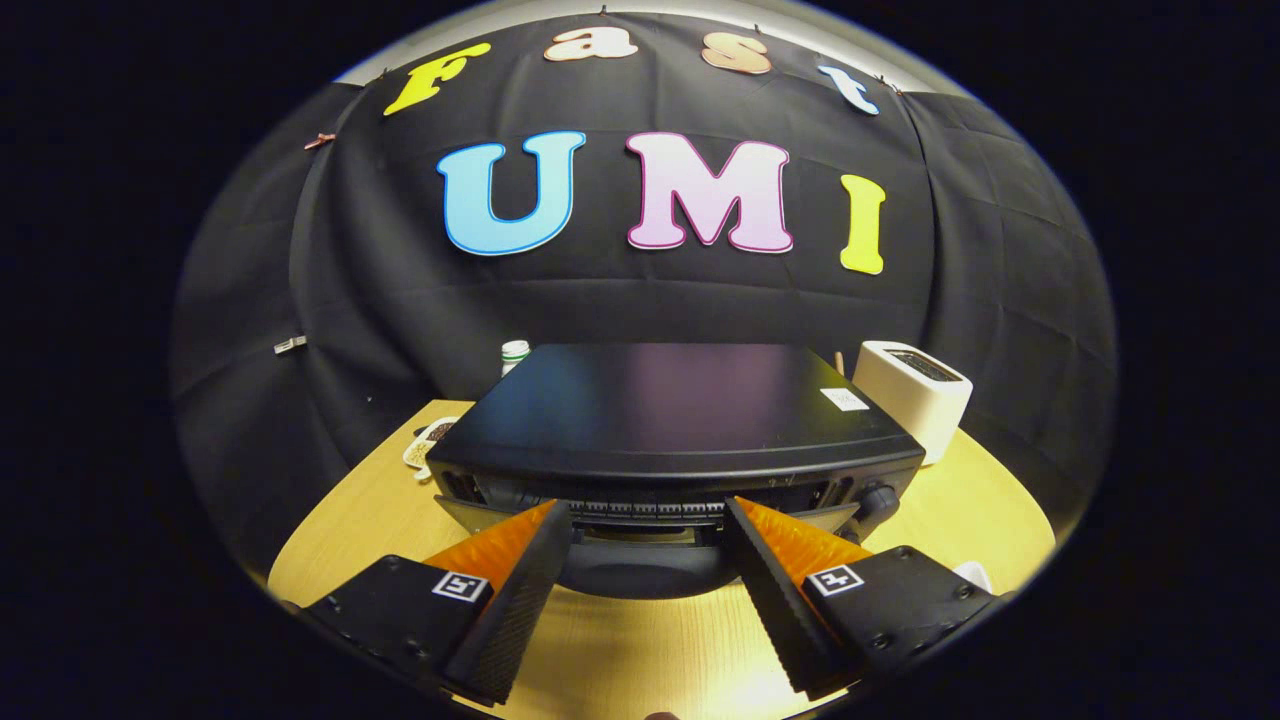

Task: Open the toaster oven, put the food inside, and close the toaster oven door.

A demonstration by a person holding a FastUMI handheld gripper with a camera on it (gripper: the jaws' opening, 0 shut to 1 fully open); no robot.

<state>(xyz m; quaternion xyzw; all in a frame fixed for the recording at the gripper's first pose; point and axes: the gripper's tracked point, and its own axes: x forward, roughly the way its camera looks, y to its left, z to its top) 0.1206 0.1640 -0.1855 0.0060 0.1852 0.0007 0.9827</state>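
one toaster oven (672, 420), black, set on a pale wooden table (370, 520), seen from above and in front; its door (640, 565) looks tipped part-way outward at the top edge, a heating grille visible in the gap, though the exact angle is hard to judge. one gripper (648, 520), fingers spread wide apart and clamped on nothing, their tips just at the upper front lip, the door's curved handle between them. step in hand, as judged: opening the door — best done by hooking the handle squarely with both fingertips level and drawing down and outward along the hinge arc, not straight back, so the oven does not slide. counted beyond the oven: one white slot toaster (915, 395) close by its rear corner, one small white-capped bottle (514, 353) behind, one dish of something dark (430, 440) beside its other flank — possibly the food, too small to tell. one control knob (878, 498) on the front.
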